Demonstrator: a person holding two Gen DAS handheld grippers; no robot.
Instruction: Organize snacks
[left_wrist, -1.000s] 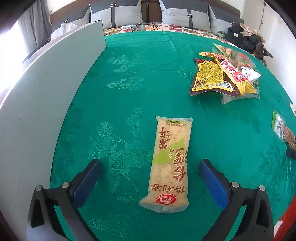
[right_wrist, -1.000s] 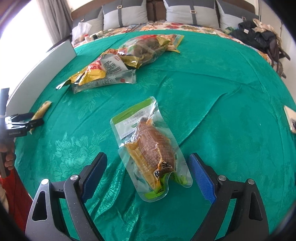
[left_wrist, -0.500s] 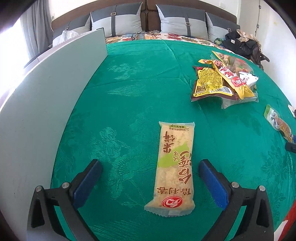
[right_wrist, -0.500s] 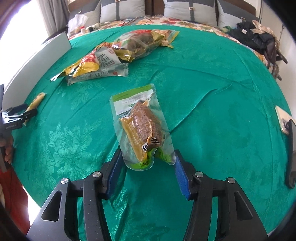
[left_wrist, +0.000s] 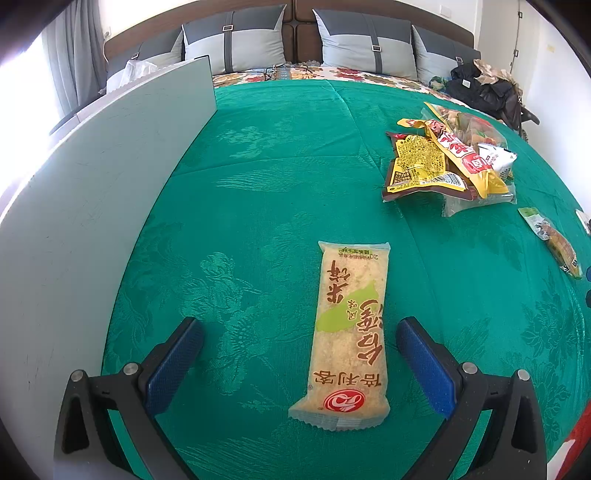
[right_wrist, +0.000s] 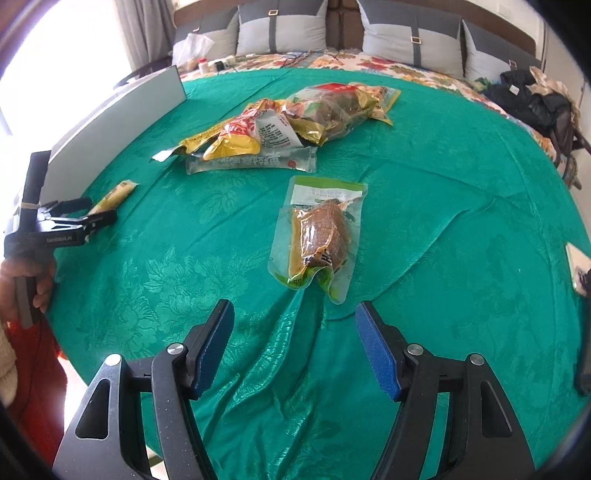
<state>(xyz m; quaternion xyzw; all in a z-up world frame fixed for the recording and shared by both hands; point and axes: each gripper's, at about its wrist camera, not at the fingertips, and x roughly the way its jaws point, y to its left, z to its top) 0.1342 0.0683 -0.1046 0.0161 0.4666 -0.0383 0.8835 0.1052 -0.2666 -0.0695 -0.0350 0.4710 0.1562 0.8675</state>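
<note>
**A:** ok so where's everything rn? quick rundown pls

**B:** Green patterned tablecloth (left_wrist: 280, 155) over the table. Left gripper (left_wrist: 300, 360) is spread wide, not gripping anything. The rice cracker bar (left_wrist: 349, 332) lies flat on the cloth between its fingers, closer to the right-hand pad, w/ a gap on both sides, nothing touching. Bar's long axis runs away from the cam, red logo end nearest.

**A:** and the right one?

**B:** Right gripper (right_wrist: 295, 345) is released too. Its fingers have just been opening and there's nothing between them, only bunched-up cloth. The clear vacuum pouch w/ the brown snack (right_wrist: 319, 236) sits just beyond the tips, green-label end pointing away, near corner a bit curled. Not touching the pads afaict.

**A:** rest of the snacks?

**B:** Pile of snack bags (right_wrist: 280, 129) further back, yellow/red/clear packs overlapping each other, well apart from the bar and near the pouch's far end. Same pile shows in the left view, off to the right (left_wrist: 450, 162).

**A:** anything else in shot?

**B:** White board (left_wrist: 92, 192) standing upright along the table's left edge. In the right cam you can see the person's left hand (right_wrist: 26, 280) on the other gripper's handle at the far left, w/ an orange-red sleeve below. Bed w/ grey pillows (left_wrist: 369, 48) behind the table, dark bundle of clothes (right_wrist: 535, 99) back right. Something pale at the right table edge, too cut off to tell what.
</note>
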